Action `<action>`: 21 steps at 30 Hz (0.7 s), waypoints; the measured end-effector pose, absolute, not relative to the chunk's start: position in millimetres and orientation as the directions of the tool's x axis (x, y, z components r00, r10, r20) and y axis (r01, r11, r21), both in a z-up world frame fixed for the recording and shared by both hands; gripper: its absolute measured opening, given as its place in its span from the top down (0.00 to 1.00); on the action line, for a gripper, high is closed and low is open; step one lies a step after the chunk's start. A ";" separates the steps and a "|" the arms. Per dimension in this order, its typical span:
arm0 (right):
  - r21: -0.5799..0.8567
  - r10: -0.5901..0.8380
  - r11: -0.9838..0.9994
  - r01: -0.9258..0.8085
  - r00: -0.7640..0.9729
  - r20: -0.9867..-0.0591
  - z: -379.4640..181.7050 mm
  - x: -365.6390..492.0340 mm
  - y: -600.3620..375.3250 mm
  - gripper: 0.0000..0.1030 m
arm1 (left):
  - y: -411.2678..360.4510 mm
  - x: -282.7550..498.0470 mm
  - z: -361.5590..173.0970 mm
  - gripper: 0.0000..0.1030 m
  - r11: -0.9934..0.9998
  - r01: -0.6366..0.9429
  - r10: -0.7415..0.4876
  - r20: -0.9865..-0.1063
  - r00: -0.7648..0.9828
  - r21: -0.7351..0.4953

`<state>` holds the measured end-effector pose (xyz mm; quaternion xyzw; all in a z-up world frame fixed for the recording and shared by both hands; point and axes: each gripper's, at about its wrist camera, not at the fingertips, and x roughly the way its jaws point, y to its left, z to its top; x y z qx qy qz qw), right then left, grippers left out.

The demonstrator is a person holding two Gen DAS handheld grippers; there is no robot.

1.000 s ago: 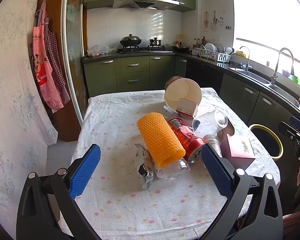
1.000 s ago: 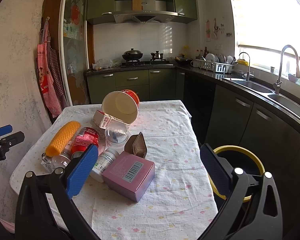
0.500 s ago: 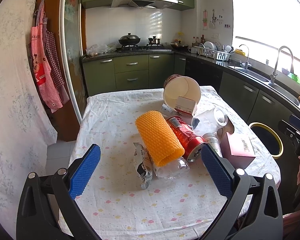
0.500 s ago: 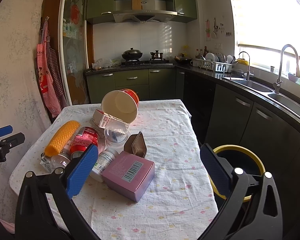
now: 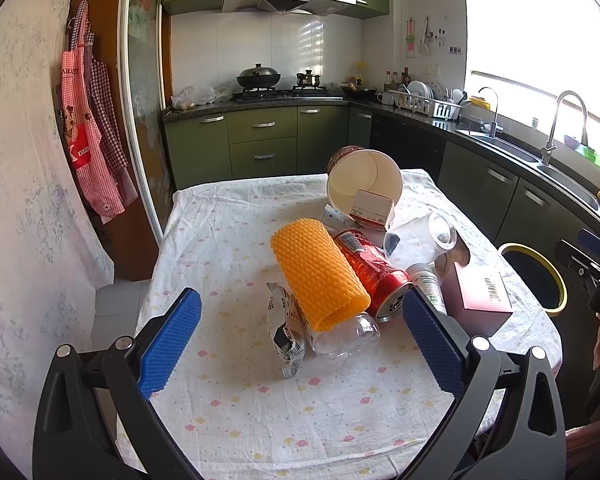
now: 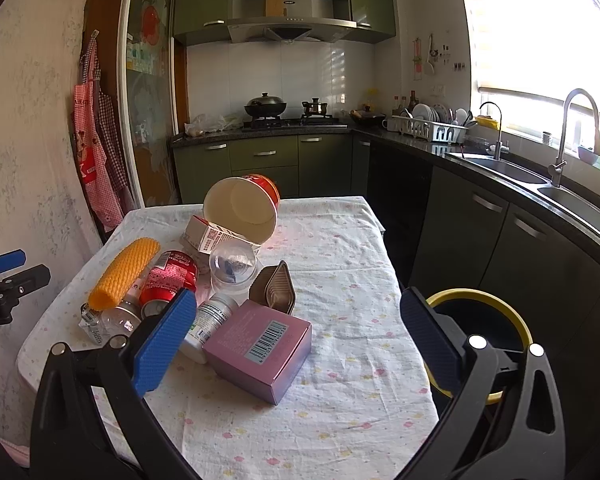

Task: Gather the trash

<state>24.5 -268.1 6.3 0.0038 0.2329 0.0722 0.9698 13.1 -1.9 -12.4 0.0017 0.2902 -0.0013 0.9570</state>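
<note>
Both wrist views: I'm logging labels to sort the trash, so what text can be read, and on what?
"K": on the apron.
"Robot.AI": on the left gripper, seen in the right wrist view, cut off by the picture's edge.
Too small or blurred to read: print on the can, carton, bottle and wrapper, and the barcode digits on the box.

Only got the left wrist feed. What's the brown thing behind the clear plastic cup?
Observer: A brown ridged plastic tray, standing on edge beside the clear plastic cup.
Operator: Right gripper state?
Observer: Right gripper jaws wide open, empty; the purple-pink cardboard box lies ahead between them.
Operator: White bottle free?
Observer: No. The white plastic pill bottle lies on its side against that box's left edge.
</note>
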 end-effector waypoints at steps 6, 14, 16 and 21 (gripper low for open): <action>0.040 0.141 0.990 -0.138 0.881 -0.451 5.7 24.2 -267.9 0.06 | -2.5 14.4 -13.9 0.04 1.000 0.005 -0.002 -0.558 0.830 0.003; -0.024 0.192 0.975 -0.222 0.891 -0.412 30.3 51.5 -261.5 0.06 | 5.9 36.0 -3.2 0.03 1.000 0.001 -0.003 -0.544 0.839 -0.004; -0.048 0.220 0.965 -0.259 0.891 -0.397 39.5 70.6 -259.0 0.06 | 11.5 52.2 1.7 0.04 1.000 -0.013 0.012 -0.538 0.843 0.002; -0.058 0.298 0.930 -0.362 0.840 -0.454 44.1 146.8 -251.8 0.06 | 22.5 102.9 10.3 0.04 0.999 -0.046 0.048 -0.536 0.843 0.016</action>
